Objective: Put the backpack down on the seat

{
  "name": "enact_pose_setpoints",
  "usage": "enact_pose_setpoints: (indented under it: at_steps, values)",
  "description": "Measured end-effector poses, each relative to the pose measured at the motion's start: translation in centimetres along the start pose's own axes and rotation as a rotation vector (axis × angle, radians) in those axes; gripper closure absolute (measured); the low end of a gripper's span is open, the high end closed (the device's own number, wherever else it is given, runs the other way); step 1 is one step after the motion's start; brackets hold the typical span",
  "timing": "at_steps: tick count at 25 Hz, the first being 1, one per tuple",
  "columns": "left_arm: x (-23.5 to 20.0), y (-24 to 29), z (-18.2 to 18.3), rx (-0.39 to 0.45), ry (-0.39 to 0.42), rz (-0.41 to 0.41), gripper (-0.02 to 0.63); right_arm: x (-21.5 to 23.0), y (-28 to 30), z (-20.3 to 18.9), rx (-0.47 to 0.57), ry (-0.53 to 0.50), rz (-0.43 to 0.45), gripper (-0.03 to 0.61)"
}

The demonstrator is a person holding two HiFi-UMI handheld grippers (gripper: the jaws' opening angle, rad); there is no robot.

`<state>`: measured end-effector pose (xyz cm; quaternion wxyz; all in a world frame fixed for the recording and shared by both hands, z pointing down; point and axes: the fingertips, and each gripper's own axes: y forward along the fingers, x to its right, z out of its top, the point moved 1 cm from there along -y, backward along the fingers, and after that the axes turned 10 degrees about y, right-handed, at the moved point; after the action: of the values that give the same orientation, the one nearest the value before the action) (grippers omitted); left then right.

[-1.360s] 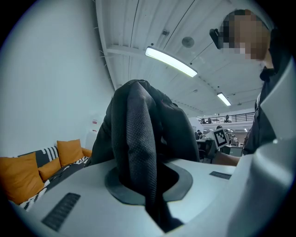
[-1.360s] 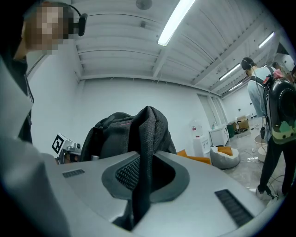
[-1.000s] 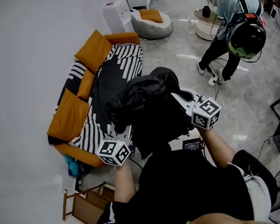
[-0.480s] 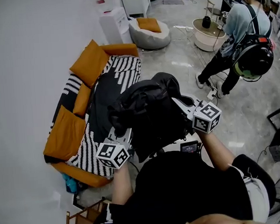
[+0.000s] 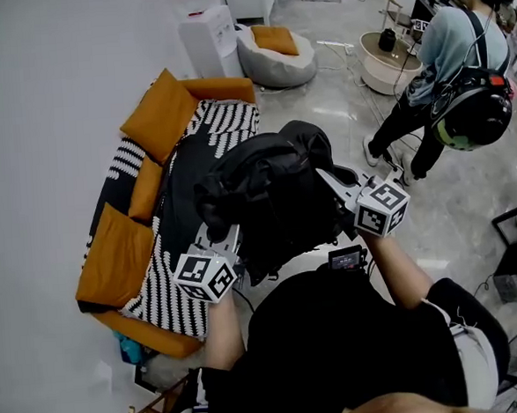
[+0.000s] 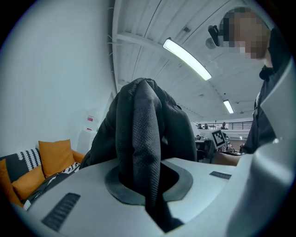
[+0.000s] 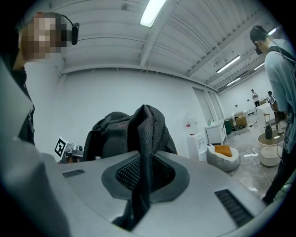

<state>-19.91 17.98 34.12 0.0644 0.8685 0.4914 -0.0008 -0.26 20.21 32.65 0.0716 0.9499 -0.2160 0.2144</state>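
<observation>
Backpack (image 5: 271,196): black, up in air betw. both claws, in front of wearer's chest, not on seat yet; in head view overlaps front edge of sofa (image 5: 159,292). L claw (image 6: 149,185) pinched on mesh strap (image 6: 138,134); R claw (image 7: 141,187) pinched on 2nd strap (image 7: 147,134). Sofa w/ striped cover, orange cushions (image 5: 158,115) along back edge. Beanbag (image 5: 276,48) past far end. 2nd person (image 5: 447,56) well apart.

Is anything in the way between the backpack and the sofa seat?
Nothing visible does. The backpack is held up beside the seat; its striped middle lies free, with orange cushions only along the wall side.
</observation>
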Motion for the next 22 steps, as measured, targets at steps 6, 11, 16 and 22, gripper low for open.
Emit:
enact_pose_setpoints:
  at_steps: [6, 11, 16, 22]
  values:
    - [-5.8, 5.5, 3.0, -0.036, -0.027, 0.028, 0.578, 4.2, 6.9, 4.2, -0.054, 0.039, 0.021, 0.529]
    - [-7.6, 7.3, 1.3, -0.055, -0.014, 0.047, 0.578, 6.8, 9.3, 2.9, -0.046, 0.06, 0.052, 0.529]
    - [-8.5, 8.3, -1.2, -0.067, -0.01, 0.083, 0.578, 8.9, 10.8, 1.1, -0.053, 0.058, 0.103, 0.529]
    - [-11.7, 13.3, -1.0, -0.077, -0.005, 0.142, 0.578, 13.7, 15.5, 3.1, -0.067, 0.052, 0.174, 0.529]
